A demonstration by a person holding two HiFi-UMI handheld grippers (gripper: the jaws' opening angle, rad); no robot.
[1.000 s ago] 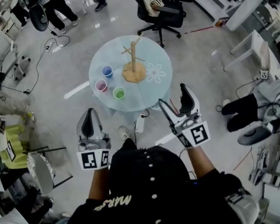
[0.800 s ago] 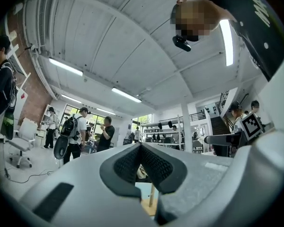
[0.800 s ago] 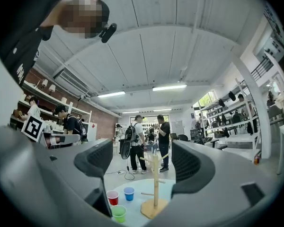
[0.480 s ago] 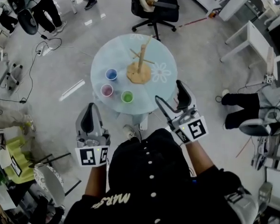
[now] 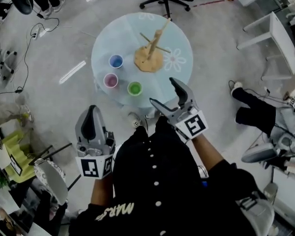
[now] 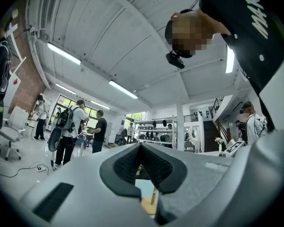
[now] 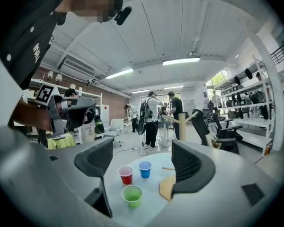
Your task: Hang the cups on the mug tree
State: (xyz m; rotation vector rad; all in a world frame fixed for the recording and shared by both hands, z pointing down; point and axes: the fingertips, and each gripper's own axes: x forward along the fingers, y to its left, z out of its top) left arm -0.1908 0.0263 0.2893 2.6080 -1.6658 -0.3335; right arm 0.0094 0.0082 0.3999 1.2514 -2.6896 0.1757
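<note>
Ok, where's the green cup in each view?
Head view: green cup left of centre, at the near edge of the table.
Left gripper view: not in it.
Right gripper view: low centre, nearest the camera.
Shared landmark: the wooden mug tree, which shows in all three.

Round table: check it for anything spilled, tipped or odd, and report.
Nothing stands out. The blue cup, pink cup and green cup stand upright, mouths up, apart from each other beside the mug tree, whose pegs are bare. No spill shows on the table.
</note>
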